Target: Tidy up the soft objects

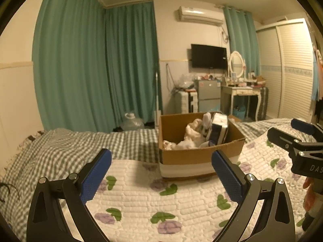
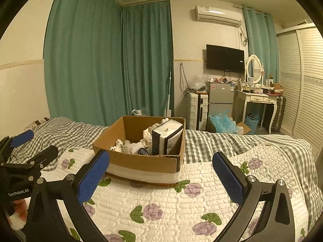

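Note:
An open cardboard box (image 1: 189,157) (image 2: 141,164) stands on the bed ahead of both grippers. Inside lie white plush toys (image 1: 191,139) (image 2: 132,146) and a wrapped white-and-dark tissue pack (image 1: 219,129) (image 2: 167,137) standing against the right side. My left gripper (image 1: 161,171) is open and empty, held above the quilt short of the box. My right gripper (image 2: 160,173) is open and empty, also short of the box. The right gripper also shows at the right edge of the left wrist view (image 1: 290,133); the left gripper also shows at the left edge of the right wrist view (image 2: 34,145).
A white quilt with purple flowers (image 1: 161,201) (image 2: 171,201) covers the near bed over a grey checked sheet (image 1: 80,143) (image 2: 222,143). Beyond the bed stand green curtains (image 1: 90,70), a suitcase (image 2: 196,109), a small fridge (image 2: 221,96) and a dressing table (image 2: 260,98).

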